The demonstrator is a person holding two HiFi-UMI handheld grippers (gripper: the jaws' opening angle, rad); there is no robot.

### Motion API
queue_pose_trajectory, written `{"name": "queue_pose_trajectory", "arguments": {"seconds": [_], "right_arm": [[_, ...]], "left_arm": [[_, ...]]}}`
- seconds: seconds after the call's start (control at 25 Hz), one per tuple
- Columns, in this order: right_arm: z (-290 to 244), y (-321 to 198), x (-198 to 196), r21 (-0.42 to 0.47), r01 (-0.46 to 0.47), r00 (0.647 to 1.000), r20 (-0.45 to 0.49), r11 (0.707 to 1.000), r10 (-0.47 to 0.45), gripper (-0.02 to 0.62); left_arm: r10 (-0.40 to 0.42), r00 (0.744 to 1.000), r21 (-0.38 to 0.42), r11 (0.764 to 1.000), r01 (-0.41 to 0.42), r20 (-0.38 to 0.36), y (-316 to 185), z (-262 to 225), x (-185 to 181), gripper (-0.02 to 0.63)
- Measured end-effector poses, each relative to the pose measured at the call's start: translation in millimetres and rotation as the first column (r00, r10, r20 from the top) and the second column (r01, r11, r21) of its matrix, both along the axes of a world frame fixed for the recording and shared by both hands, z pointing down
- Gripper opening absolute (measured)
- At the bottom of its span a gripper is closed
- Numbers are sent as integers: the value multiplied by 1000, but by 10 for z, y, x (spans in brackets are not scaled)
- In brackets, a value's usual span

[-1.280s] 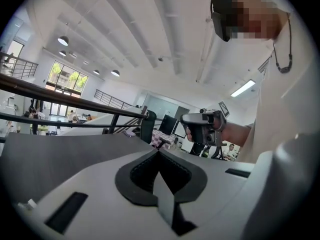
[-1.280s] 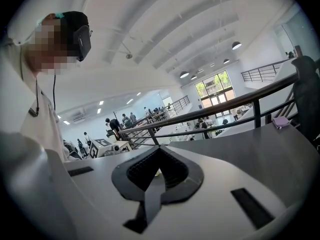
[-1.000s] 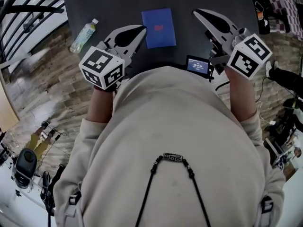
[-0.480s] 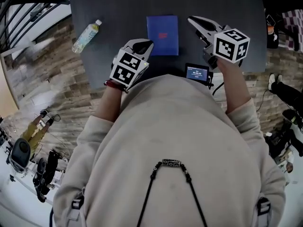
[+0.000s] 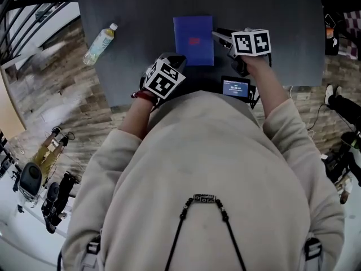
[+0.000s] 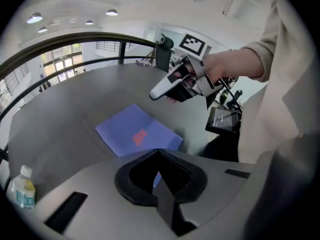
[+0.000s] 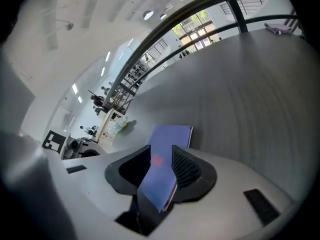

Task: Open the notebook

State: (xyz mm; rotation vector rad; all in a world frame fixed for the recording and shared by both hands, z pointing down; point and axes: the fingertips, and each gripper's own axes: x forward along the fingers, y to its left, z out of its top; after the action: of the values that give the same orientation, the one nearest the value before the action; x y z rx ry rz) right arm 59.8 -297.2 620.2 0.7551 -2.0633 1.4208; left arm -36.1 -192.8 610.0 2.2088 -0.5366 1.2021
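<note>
A closed blue notebook (image 5: 193, 39) with a red mark on its cover lies flat on the dark grey table (image 5: 135, 16). My left gripper (image 5: 174, 58) hangs just off the notebook's near left corner, jaws shut with nothing in them; in the left gripper view (image 6: 159, 154) the notebook (image 6: 136, 134) lies just ahead. My right gripper (image 5: 216, 34) points left at the notebook's right edge. Its jaws are opening, and in the right gripper view (image 7: 161, 151) the notebook (image 7: 162, 166) shows through the gap, with neither pad pressing on it. The right gripper (image 6: 160, 93) also hovers above the notebook.
A plastic bottle (image 5: 100, 43) lies on the table's left part, also seen as the bottle (image 6: 22, 189). A small screen device (image 5: 236, 87) is mounted at the table's near edge, right of the notebook. A curved railing runs behind the table.
Both grippers have come down from beside my chest to the table and closed in on the notebook. The right gripper has rolled and its jaws have parted.
</note>
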Motion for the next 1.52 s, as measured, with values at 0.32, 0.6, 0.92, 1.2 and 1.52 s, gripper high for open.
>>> {"name": "queue_pose_trajectory", "arguments": {"seconds": [0.32, 0.6, 0.92, 1.2, 1.52], "right_arm": [[545, 164, 9, -142, -3, 999, -54, 990, -4, 155], [688, 214, 13, -154, -27, 997, -80, 988, 15, 201], [673, 288, -74, -165, -11, 1000, -9, 986, 10, 201], [525, 247, -145, -125, 12, 1000, 23, 992, -9, 201], [16, 260, -414, -69, 109, 988, 116, 992, -101, 201]], "left_arm": [[188, 968, -8, 982, -190, 167, 224, 566, -54, 2], [283, 930, -36, 959, -282, 236, 475, 842, -90, 2], [285, 929, -32, 958, -285, 234, 490, 875, -85, 2], [307, 924, -18, 950, -311, 229, 487, 869, -61, 2], [344, 921, -27, 938, -345, 185, 485, 852, -66, 2]]}}
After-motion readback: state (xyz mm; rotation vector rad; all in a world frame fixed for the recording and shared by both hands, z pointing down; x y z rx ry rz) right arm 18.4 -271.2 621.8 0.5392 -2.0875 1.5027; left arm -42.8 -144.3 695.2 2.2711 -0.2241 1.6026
